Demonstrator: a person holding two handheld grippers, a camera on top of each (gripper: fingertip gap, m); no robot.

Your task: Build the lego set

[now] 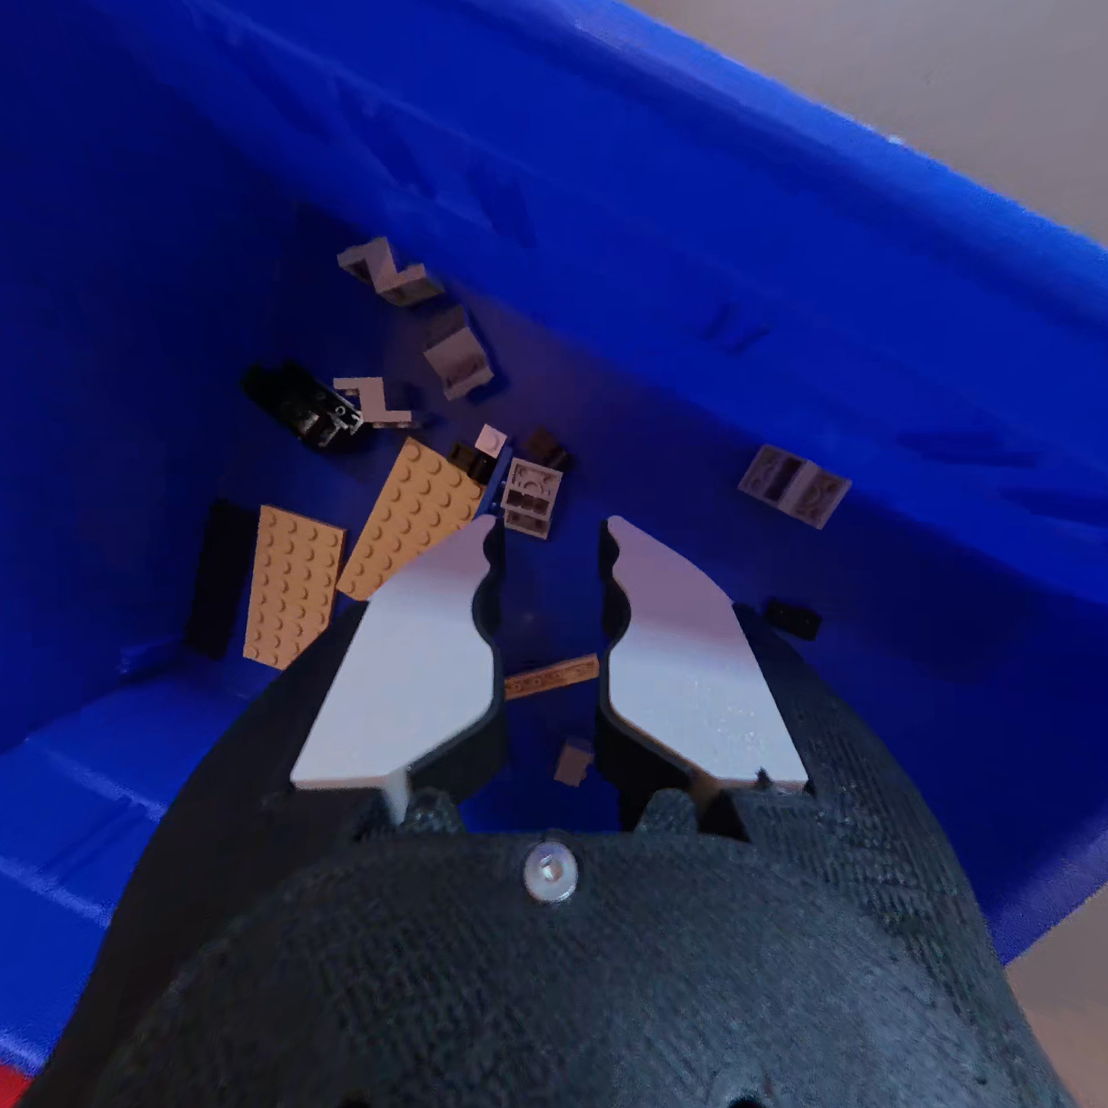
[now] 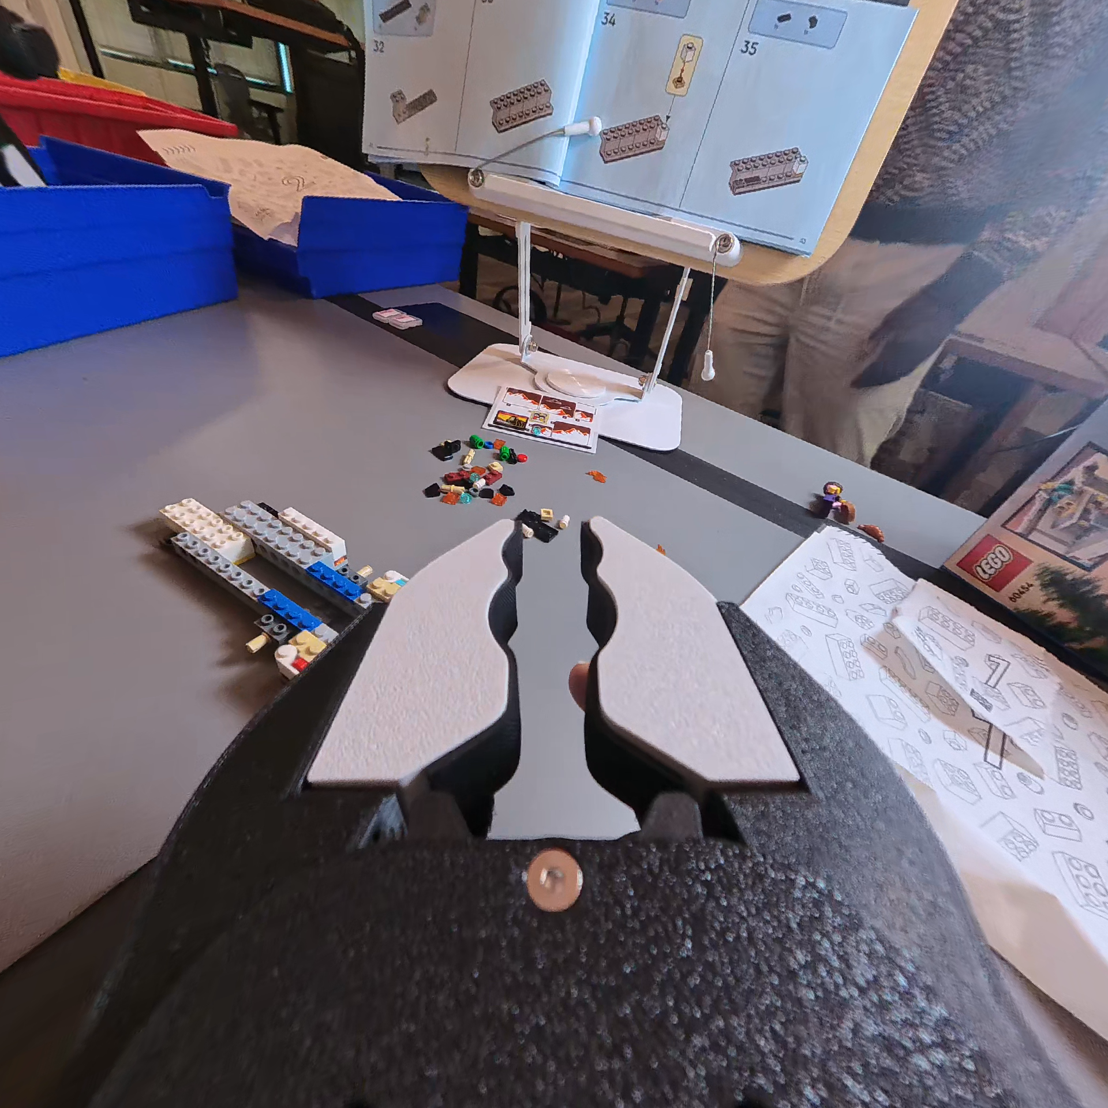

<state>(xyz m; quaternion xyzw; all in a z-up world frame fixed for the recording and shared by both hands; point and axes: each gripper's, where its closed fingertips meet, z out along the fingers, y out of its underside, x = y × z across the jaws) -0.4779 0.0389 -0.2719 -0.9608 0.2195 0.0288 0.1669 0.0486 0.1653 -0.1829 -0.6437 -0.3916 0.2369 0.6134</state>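
Grey desk (image 2: 180,390) holds a half-built model (image 2: 264,557). Left claw (image 1: 548,527) hangs spread inside the blue bin (image 1: 659,240); right claw (image 2: 548,524) spread, empty. Small bricks could slip when pinched.

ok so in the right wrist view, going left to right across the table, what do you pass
blue bins → partly built lego model → pile of small loose pieces → white stand base → minifigure → printed paper bags → lego box
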